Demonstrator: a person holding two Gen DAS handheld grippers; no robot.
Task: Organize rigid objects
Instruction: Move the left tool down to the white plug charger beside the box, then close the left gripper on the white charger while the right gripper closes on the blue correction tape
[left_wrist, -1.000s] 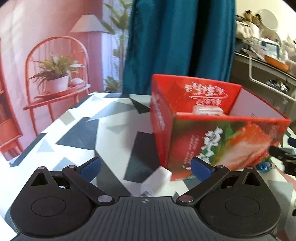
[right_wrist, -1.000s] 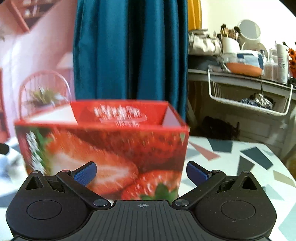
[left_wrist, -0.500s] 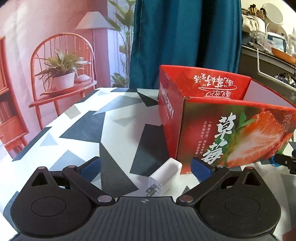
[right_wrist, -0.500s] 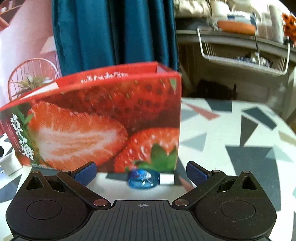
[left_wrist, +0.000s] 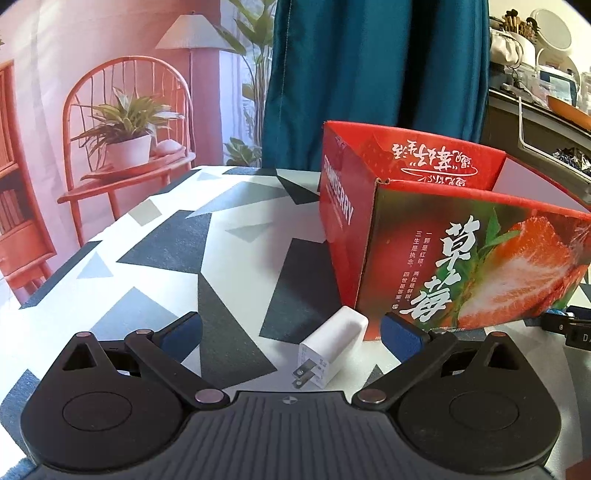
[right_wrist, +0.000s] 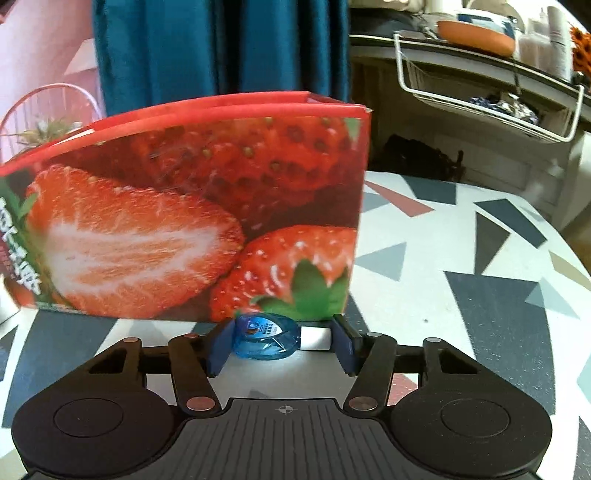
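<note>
Since a second ago the right gripper (right_wrist: 282, 341) has dropped from facing the strawberry box (right_wrist: 192, 218) high up to sitting low at its foot, and its fingers (right_wrist: 221, 347) have just been closing from wide open onto a blue correction-tape dispenser (right_wrist: 266, 336). That dispenser is a small translucent blue teardrop with a printed label on top and a white tip pointing right; it lies on the worktop (right_wrist: 461, 266) just in front of the box's lower right corner, with one pad at its blue end and the other at its white tip.

Over on the other side, the left gripper (left_wrist: 291, 338) holds its fingers (left_wrist: 400, 336) spread wide with nothing gripped. Between them lies a white plug-in charger (left_wrist: 332, 345), a smooth rectangular block with two metal prongs pointing toward the camera, resting on the worktop just beside the box's near left corner. The box is open-topped, red, printed with cut strawberries and white characters.
</note>
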